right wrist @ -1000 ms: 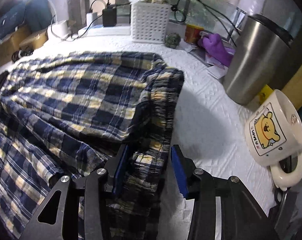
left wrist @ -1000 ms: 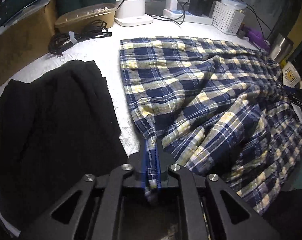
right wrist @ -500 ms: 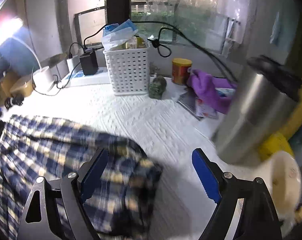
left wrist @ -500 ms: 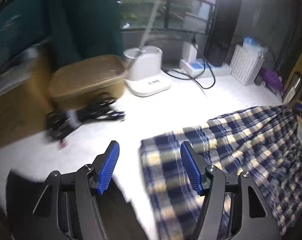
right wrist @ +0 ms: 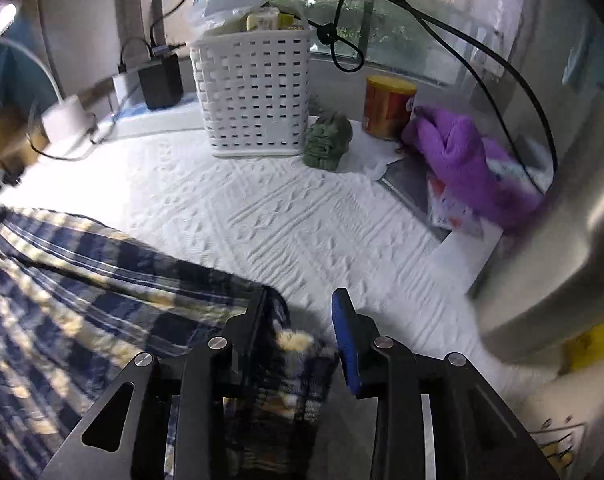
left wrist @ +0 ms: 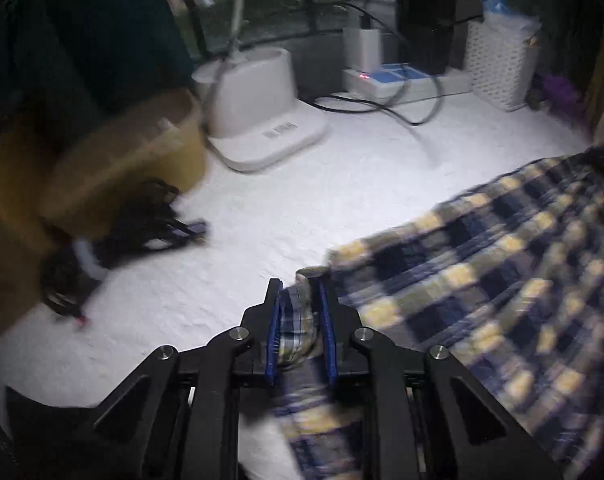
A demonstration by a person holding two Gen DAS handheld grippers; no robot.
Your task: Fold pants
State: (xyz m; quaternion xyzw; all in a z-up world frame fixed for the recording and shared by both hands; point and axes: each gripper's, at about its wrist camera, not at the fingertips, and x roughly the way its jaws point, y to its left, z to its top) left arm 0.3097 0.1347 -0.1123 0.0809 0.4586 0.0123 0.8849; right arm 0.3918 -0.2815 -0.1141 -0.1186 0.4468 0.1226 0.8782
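Left wrist view shows the left gripper (left wrist: 300,320) fingers clenched on a bunched edge of the plaid pants (left wrist: 502,272), the right gripper (right wrist: 302,336) fingers likewise; carry both corners level and taut over the desk (right wrist: 282,216).

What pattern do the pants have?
The pants have a navy, yellow and white plaid; the right wrist view is sharpest.
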